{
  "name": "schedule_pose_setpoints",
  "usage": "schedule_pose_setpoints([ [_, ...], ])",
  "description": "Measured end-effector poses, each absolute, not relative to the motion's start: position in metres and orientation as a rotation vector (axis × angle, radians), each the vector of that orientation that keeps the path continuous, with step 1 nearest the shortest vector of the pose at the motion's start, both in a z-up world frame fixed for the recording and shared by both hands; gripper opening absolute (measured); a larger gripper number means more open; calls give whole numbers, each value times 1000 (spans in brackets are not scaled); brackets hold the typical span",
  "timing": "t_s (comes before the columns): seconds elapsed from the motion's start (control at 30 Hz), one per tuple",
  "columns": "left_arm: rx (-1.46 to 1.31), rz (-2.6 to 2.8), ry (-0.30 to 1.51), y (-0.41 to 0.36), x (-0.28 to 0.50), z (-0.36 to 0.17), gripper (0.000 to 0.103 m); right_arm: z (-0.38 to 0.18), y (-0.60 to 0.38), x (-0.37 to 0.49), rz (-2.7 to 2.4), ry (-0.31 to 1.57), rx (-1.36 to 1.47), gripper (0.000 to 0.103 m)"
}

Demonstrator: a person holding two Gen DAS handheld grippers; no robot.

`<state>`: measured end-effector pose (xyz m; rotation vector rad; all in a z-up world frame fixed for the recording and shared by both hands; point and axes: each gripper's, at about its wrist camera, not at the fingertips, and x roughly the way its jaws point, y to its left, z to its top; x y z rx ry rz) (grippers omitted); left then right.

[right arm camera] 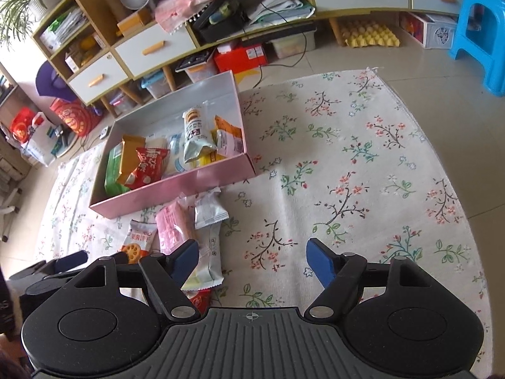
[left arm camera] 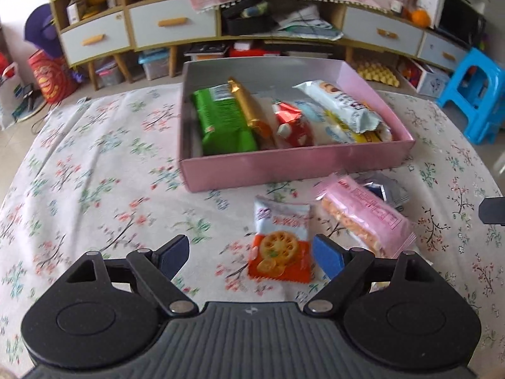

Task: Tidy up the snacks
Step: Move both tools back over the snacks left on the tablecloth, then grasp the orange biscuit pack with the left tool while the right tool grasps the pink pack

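Observation:
A pink box [left arm camera: 284, 167] on the floral cloth holds several snack packs: a green pack [left arm camera: 221, 120], a gold one [left arm camera: 249, 107], a red one [left arm camera: 292, 123] and a white-blue one [left arm camera: 344, 104]. In front of it lie an orange-white biscuit pack [left arm camera: 279, 240], a pink pack [left arm camera: 363, 214] and a silver pack [left arm camera: 385, 188]. My left gripper [left arm camera: 251, 257] is open and empty, its fingers either side of the biscuit pack's near end. My right gripper [right arm camera: 252, 260] is open and empty above bare cloth, right of the loose packs [right arm camera: 205, 252]. The box [right arm camera: 176, 186] also shows there.
A long cabinet with drawers [left arm camera: 172, 25] and clutter stands behind the cloth. A blue stool [left arm camera: 476, 94] is at the right. A yellow egg tray [right arm camera: 372, 36] and storage boxes lie on the floor. The cloth [right arm camera: 363, 158] spreads wide to the right of the box.

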<state>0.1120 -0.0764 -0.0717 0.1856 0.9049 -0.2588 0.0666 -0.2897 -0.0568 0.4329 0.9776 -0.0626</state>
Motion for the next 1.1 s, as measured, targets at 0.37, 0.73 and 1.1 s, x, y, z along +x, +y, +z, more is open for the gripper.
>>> schedule_pose_setpoints([
  [0.37, 236, -284, 936, -83, 118, -83, 36, -77, -271, 81, -47, 998, 350, 77],
  [0.73, -39, -208, 956, -33, 111, -45, 36, -80, -244, 88, 27, 941, 230, 77],
  [1.1, -42, -182, 944, -31, 120, -49, 36, -90, -187, 102, 180, 858, 21, 48],
])
